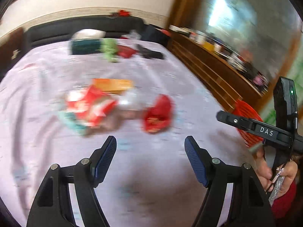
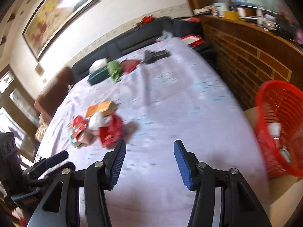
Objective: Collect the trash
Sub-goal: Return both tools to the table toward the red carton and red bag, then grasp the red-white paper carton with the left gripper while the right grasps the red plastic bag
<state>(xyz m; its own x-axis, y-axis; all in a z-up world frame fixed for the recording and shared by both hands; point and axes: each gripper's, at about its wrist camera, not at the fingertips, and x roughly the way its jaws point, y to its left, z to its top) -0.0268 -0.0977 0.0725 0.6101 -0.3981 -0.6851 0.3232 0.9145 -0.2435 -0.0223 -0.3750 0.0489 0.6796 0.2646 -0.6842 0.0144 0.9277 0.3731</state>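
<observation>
A pile of trash lies on the lilac bed cover [image 1: 170,79]: a red crumpled wrapper [image 1: 157,116], a red-and-white packet [image 1: 89,107], an orange box [image 1: 113,85] and a white wad. The same pile shows in the right wrist view, with the red wrapper [image 2: 111,132] and the orange box [image 2: 100,108]. My left gripper [image 1: 150,143] is open and empty, just short of the pile. My right gripper [image 2: 149,149] is open and empty, to the right of the pile. A red plastic basket [image 2: 280,124] stands at the bed's right side with a few items inside.
Further up the bed lie a dark green box [image 2: 98,76], a green crumpled bag [image 2: 114,71], a red packet [image 2: 130,65] and a black object [image 2: 155,55]. A wooden cabinet [image 2: 246,53] runs along the right. A dark sofa [image 2: 132,37] stands behind.
</observation>
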